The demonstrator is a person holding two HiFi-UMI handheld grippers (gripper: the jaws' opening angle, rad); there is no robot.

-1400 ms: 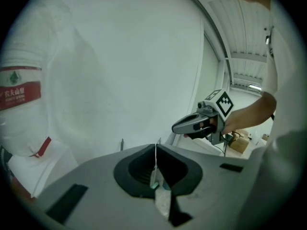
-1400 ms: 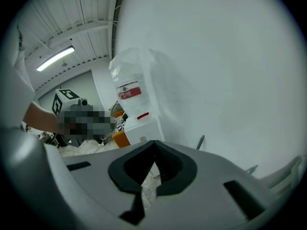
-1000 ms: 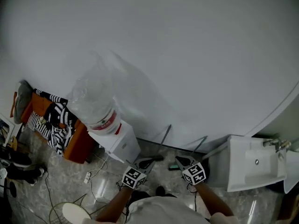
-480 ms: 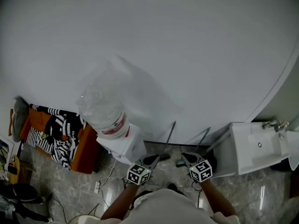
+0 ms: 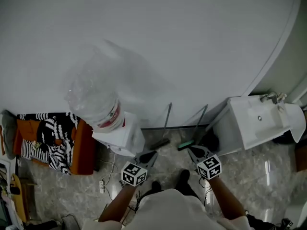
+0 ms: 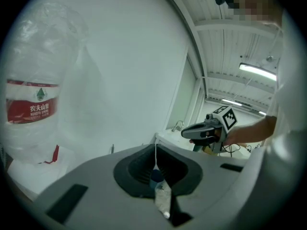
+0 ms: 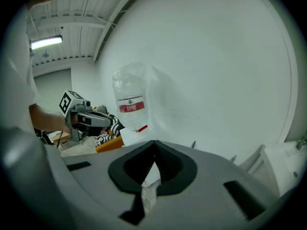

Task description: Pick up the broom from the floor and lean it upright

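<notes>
Against the white wall [image 5: 182,42] stands a white water dispenser [image 5: 125,139] with 1 big clear bottle [image 5: 95,99] upside down on top, a red label band round it. Left of it in the head view sits an orange seat [image 5: 84,152] draped with black-and-white striped cloth [image 5: 53,150], and a white power strip [image 5: 102,187] lies on the grey marbled floor [image 5: 268,169]. At the far right a white basin [image 5: 240,128] with 1 metal tap [image 5: 269,97] stands by the wall.
</notes>
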